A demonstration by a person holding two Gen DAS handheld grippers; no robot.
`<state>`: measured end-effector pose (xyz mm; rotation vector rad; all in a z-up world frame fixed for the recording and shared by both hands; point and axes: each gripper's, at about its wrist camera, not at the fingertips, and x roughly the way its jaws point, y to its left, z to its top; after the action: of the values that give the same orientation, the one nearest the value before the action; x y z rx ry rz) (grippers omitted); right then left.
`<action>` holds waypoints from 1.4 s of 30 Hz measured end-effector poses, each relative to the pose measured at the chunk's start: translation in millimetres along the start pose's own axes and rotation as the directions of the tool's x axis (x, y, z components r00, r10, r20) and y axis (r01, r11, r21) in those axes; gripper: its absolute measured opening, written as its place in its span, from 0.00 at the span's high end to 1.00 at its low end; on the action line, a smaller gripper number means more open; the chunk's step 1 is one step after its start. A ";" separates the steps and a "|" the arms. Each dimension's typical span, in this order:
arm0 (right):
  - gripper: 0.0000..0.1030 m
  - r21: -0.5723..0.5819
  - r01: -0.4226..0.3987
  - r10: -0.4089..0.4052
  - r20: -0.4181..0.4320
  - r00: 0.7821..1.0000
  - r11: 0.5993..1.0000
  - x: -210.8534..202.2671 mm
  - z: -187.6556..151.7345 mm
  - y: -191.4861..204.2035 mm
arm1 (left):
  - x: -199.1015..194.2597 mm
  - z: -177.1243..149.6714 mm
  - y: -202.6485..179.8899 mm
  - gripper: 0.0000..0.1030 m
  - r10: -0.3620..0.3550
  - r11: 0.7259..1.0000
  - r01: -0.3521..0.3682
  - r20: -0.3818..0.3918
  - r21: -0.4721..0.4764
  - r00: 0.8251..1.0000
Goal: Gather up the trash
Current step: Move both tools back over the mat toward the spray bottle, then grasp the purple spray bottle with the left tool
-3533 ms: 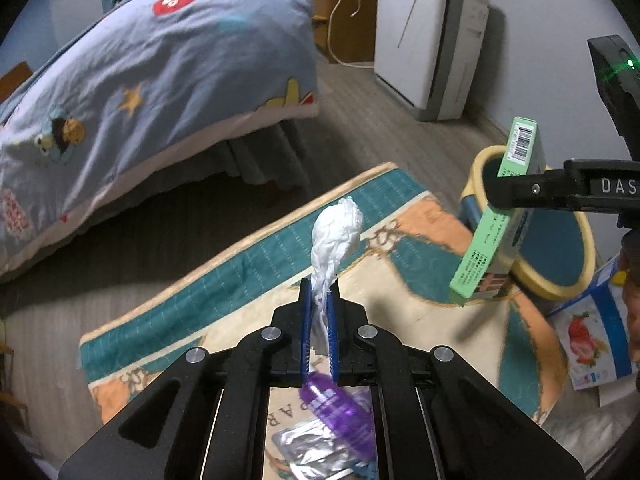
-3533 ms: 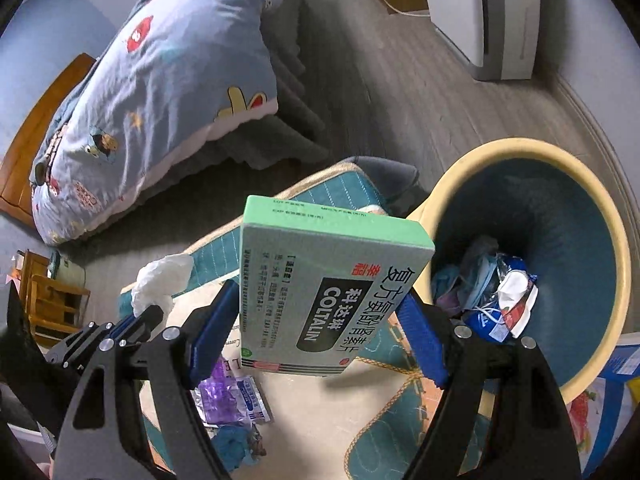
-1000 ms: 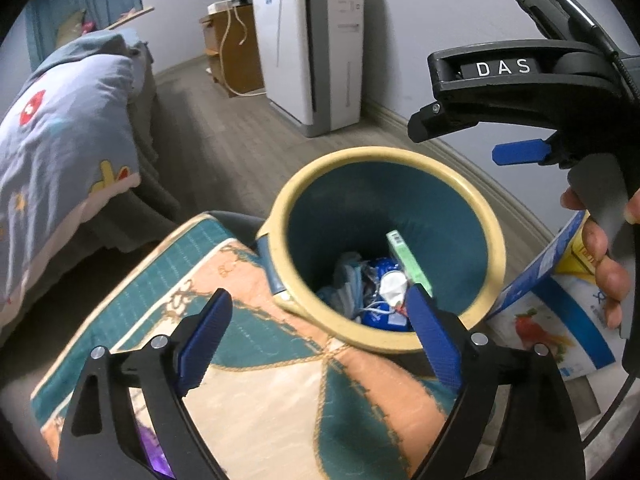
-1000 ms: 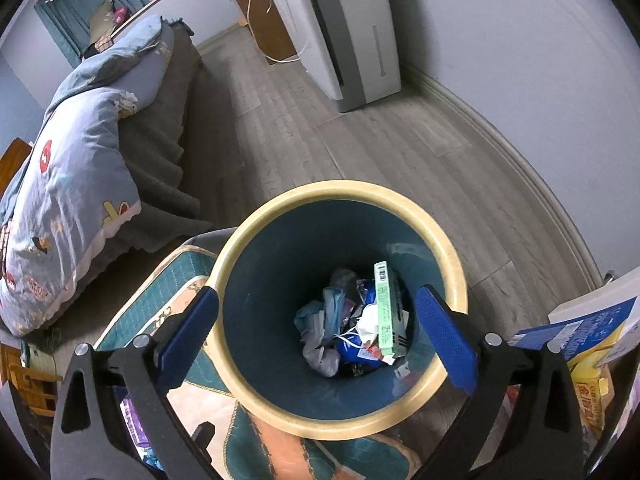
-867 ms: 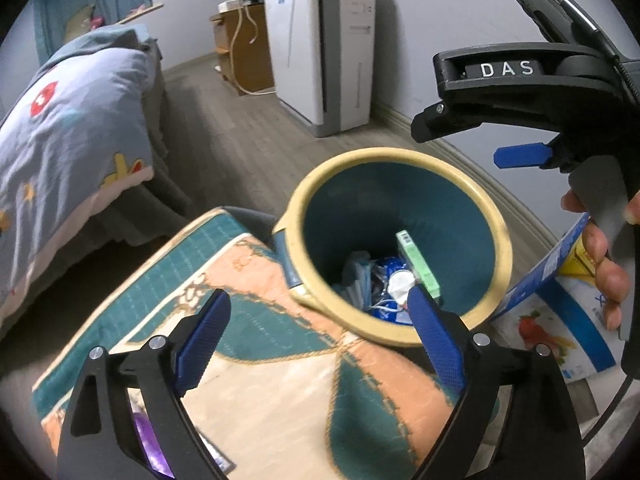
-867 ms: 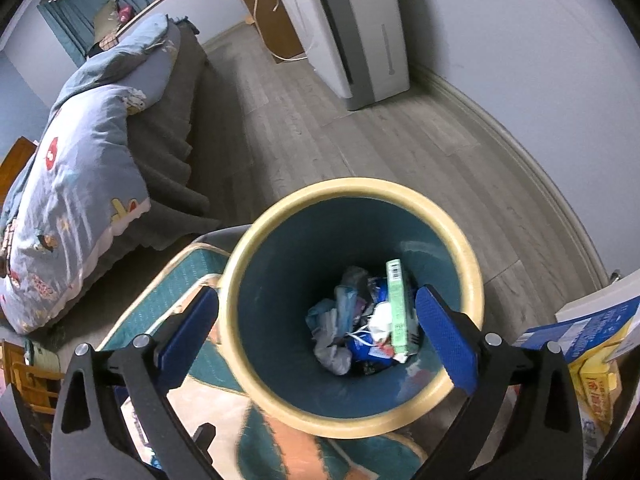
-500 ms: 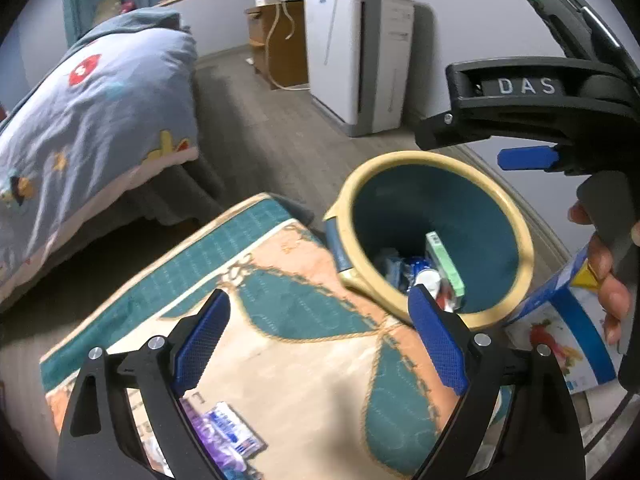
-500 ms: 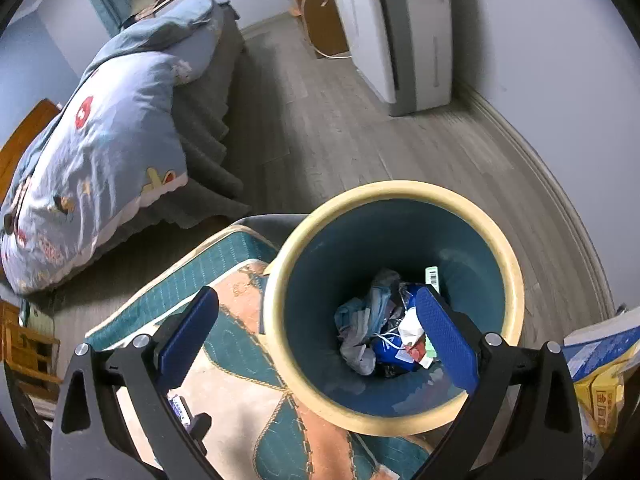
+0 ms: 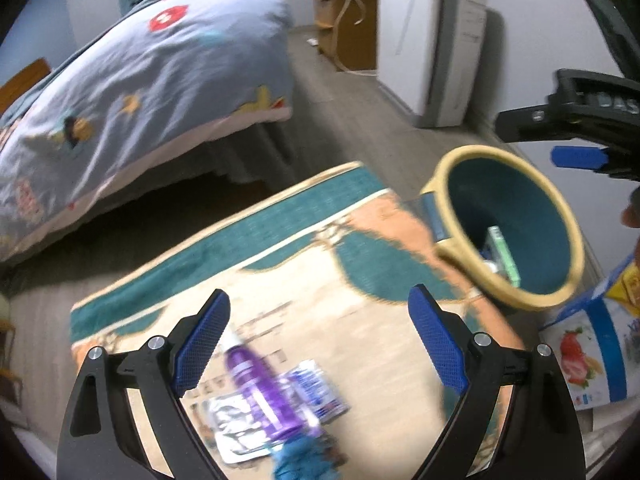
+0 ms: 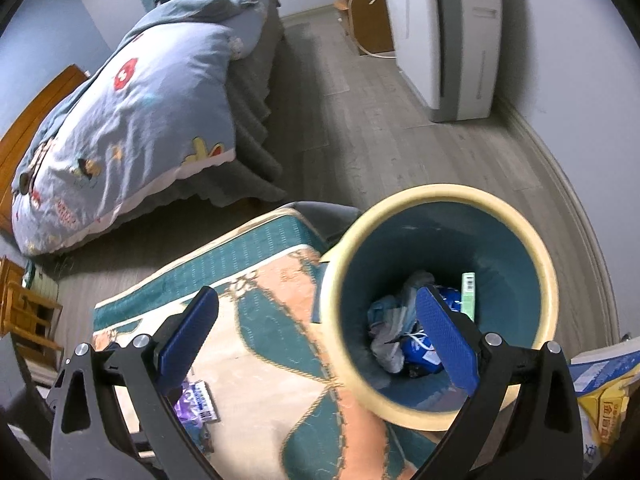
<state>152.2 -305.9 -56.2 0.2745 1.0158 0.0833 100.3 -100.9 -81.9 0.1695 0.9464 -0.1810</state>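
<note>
On the bedroom floor, beside the bed:
Rug: a teal, cream and orange rug (image 9: pixel 360 264) lies flat on the grey wood floor, one corner against the bin.
Bin: a round bin (image 10: pixel 536 240) with a cream rim and teal inside stands at the rug's corner, near the wall.
In the bin: a green box (image 10: pixel 468 292) stands on edge against the inner wall, next to crumpled grey paper and a blue wrapper.
Loose trash: a purple tube (image 9: pixel 260 380), a silver packet (image 9: pixel 232 432) and a blue-and-white packet (image 9: pixel 316 388) lie together on the near part of the rug, blurred.
Left tongs: left gripper (image 9: pixel 320 344) spread wide, nothing between the blue pads, above the loose trash.
Right tongs: right gripper (image 10: pixel 316 340) also spread wide and holding nothing, over the bin's near rim.
Bed: a blue quilt (image 10: pixel 132 120) with cartoon patches hangs over the side.
Far wall: a white appliance (image 10: pixel 448 40) stands by a wooden cabinet.
</note>
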 end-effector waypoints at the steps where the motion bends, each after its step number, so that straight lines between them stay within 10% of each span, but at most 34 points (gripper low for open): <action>1: 0.06 -0.006 -0.006 0.006 -0.002 1.000 1.000 0.8 -0.4 5.0 | 0.5 -1.7 4.6 0.13 0.007 1.000 -0.007 -0.004 -0.007 1.000; 20: 0.06 -0.118 -0.076 0.072 -0.042 0.997 0.990 11.8 -9.4 69.4 | 6.7 -41.9 63.4 0.13 0.109 0.990 -0.117 -0.099 -0.080 0.989; 42: 0.06 -0.094 -0.107 0.087 -0.193 0.977 0.990 50.2 -29.9 82.1 | -1.0 -70.9 100.4 0.13 0.056 0.979 -0.082 -0.142 -0.185 0.988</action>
<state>158.1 -211.4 -90.8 0.2234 1.1817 0.2541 66.6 12.5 -115.2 0.0383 1.0866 -0.0140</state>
